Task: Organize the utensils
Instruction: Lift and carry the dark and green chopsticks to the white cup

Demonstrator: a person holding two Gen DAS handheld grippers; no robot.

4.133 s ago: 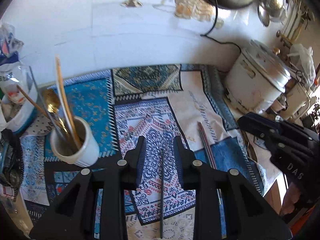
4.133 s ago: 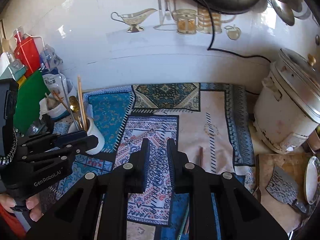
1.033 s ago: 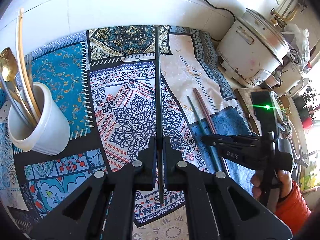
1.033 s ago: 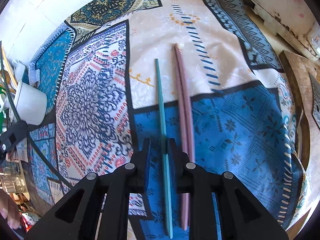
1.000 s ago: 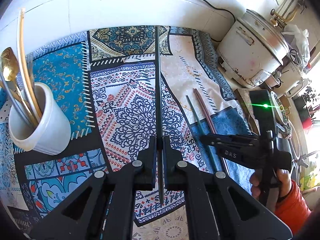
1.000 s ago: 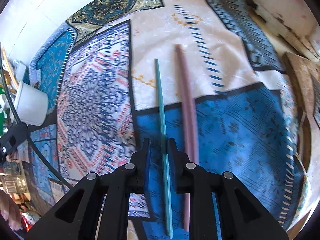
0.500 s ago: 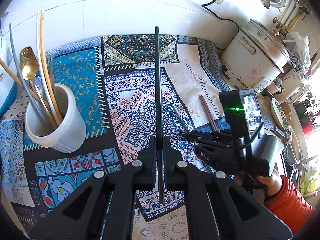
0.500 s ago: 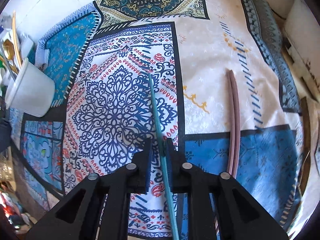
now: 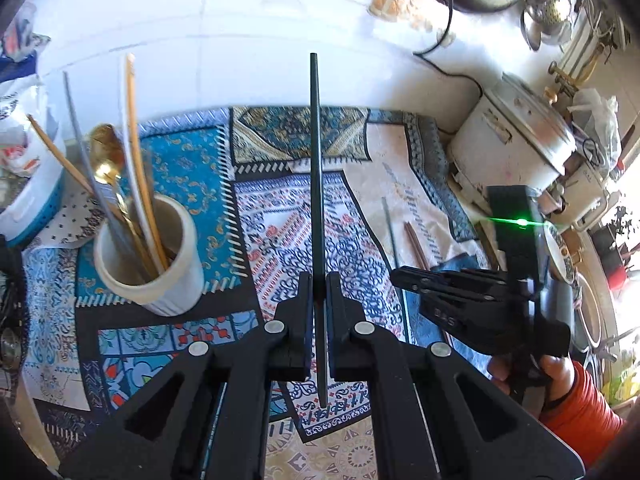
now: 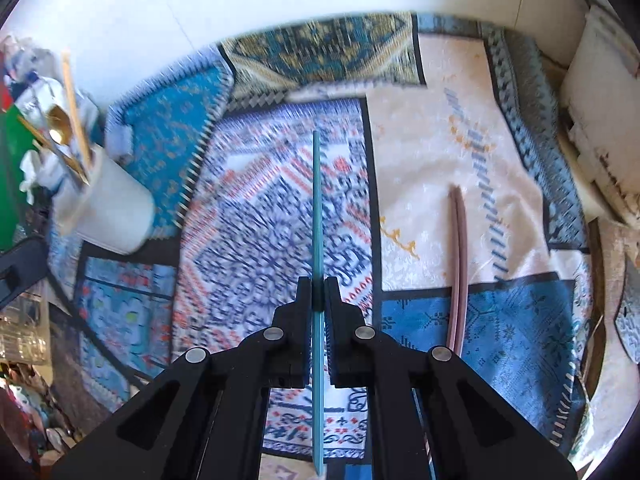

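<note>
1. The white ceramic utensil cup (image 9: 154,268) stands left of centre; spoons and sticks project from its mouth.
2. The patterned cloth (image 10: 248,240) lies bare between the cup and the pink chopstick pair (image 10: 458,264).
3. The white rice cooker (image 9: 516,140) blocks the right edge.

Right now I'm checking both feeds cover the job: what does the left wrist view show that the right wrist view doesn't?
Left wrist only: the left claw shut on a dark chopstick, the right claw seen from outside, and the rice cooker's lid.

Right wrist only: the right claw shut on a teal chopstick, with the pink chopsticks shown nearly full length.

Both: the white utensil cup with its gold spoon, and the patterned cloth.
</note>
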